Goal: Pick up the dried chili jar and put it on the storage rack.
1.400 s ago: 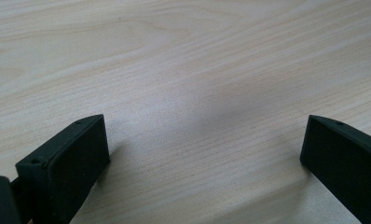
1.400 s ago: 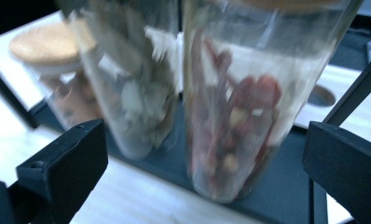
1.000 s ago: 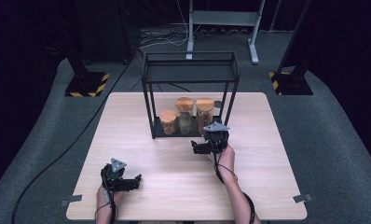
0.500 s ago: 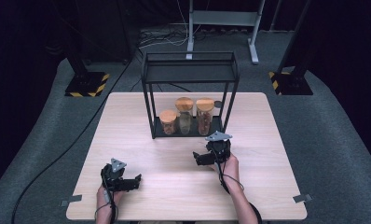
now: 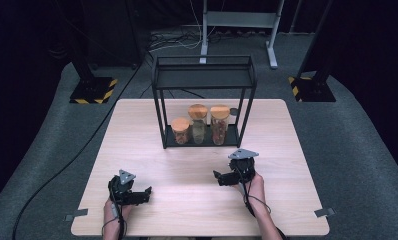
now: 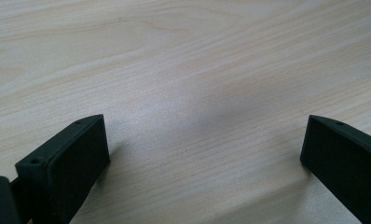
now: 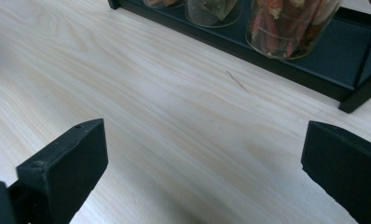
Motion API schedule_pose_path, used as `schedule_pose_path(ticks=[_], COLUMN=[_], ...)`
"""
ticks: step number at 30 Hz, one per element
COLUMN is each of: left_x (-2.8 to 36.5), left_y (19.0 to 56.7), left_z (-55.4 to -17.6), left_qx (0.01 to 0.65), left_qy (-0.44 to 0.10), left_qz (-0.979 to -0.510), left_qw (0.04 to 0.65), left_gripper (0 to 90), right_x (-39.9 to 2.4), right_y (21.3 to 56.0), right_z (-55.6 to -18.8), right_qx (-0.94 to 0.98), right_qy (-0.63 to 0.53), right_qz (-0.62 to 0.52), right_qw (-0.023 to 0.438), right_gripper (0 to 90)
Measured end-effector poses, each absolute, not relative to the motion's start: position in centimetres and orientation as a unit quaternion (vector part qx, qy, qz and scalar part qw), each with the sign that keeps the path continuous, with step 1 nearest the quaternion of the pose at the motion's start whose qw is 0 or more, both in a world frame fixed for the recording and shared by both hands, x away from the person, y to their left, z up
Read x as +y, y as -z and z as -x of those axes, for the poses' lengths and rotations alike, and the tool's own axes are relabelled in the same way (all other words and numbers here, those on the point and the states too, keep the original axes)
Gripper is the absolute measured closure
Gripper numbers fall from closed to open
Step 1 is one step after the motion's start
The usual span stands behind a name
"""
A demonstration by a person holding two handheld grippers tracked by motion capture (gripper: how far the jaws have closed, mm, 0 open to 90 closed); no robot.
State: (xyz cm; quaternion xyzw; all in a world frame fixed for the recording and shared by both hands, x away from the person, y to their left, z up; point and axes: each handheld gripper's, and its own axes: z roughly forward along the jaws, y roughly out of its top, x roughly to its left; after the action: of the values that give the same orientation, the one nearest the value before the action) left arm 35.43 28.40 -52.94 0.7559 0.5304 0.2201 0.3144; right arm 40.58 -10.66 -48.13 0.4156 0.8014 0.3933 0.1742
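A black two-tier metal rack stands at the back middle of the wooden table. On its bottom shelf are three glass jars with cork lids: a short one, a taller one with greenish contents and one with reddish contents. My right gripper rests open on the table in front of the rack; in the right gripper view the reddish jar and the rack's base lie ahead. My left gripper sits open near the front left, over bare wood.
The table stands on grey carpet. Black stand bases with yellow hazard stripes sit on the floor at the back left and back right. A cable runs across the floor on the left. A metal frame stands behind the table.
My right gripper has drawn back from the rack toward the front of the table, with nothing in it. The left gripper has stayed put.
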Motion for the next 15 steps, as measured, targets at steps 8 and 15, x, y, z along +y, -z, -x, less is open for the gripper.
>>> schedule_pose_path(ticks=[8, 15], left_x=[28.4, 28.4], left_y=[52.9, 52.9], left_z=[-35.4, -35.4], left_qx=[0.530, 0.530], left_qy=[-0.220, -0.221], left_qz=[-0.756, -0.756], left_qw=[0.314, 0.314], left_gripper=[0.2, 0.2], right_x=[-12.1, -13.4], right_y=[48.2, 48.8], right_z=[-39.1, -37.7], right_qx=[0.800, 0.791], right_qy=[-0.396, -0.405], right_qz=[-0.414, -0.424], right_qw=[0.178, 0.176], right_gripper=[0.0, 0.0])
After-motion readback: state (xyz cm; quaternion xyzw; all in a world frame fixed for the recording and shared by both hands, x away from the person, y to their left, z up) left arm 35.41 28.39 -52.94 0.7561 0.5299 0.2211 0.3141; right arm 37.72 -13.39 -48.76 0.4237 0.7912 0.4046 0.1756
